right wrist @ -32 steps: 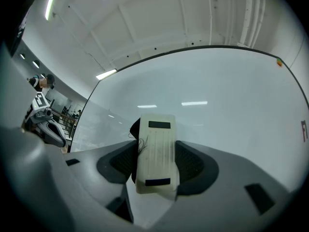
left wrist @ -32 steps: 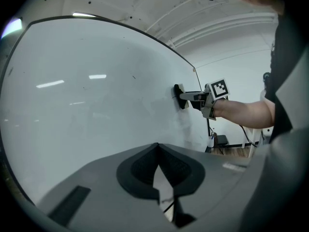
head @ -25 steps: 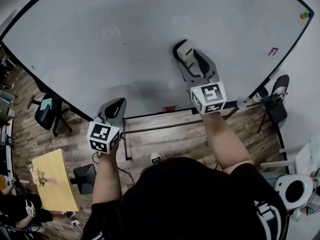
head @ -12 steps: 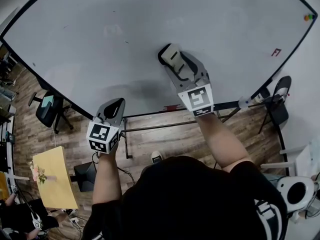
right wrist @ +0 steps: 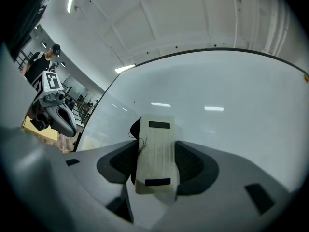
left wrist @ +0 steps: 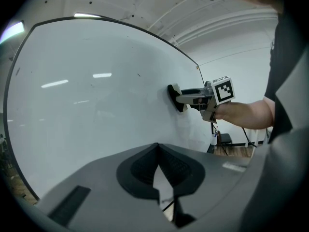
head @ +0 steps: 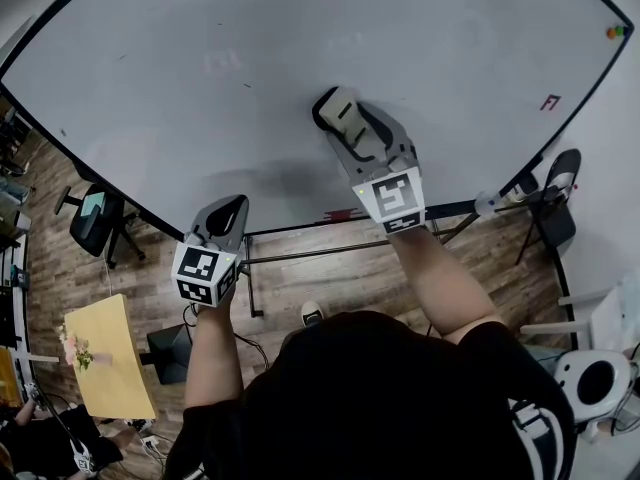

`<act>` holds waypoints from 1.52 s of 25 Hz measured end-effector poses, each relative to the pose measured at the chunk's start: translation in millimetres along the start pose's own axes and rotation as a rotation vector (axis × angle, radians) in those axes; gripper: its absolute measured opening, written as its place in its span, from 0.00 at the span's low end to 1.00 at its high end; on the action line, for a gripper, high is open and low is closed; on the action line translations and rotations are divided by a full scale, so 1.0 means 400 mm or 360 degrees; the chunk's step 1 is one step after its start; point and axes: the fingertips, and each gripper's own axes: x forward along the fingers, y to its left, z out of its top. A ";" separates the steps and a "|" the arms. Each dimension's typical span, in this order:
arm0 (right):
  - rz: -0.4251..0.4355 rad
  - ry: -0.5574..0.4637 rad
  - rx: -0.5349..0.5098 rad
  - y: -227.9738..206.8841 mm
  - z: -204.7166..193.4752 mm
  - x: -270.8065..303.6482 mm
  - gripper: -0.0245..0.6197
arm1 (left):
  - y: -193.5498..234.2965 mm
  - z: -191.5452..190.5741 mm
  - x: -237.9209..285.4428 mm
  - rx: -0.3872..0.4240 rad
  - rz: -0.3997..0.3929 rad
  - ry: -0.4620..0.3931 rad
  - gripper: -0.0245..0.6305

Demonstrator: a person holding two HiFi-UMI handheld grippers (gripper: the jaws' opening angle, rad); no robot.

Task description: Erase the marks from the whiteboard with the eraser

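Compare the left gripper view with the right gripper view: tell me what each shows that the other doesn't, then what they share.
Left gripper view only: the eraser side-on, its dark pad against the whiteboard; the person's forearm; the left gripper with its jaws shut on nothing.
Right gripper view only: the eraser's pale back clamped between the jaws of the right gripper; a bystander at far left.
Both: the whiteboard, the eraser and both grippers.
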 end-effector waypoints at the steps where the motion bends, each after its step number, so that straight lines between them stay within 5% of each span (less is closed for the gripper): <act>1: -0.0003 0.0003 -0.0006 -0.004 0.003 -0.002 0.40 | -0.001 0.001 0.002 -0.0001 -0.0001 0.0000 0.05; 38: -0.0412 0.0111 0.0347 -0.385 -0.143 -0.216 0.40 | -0.058 0.010 0.049 0.0054 -0.0102 0.0026 0.05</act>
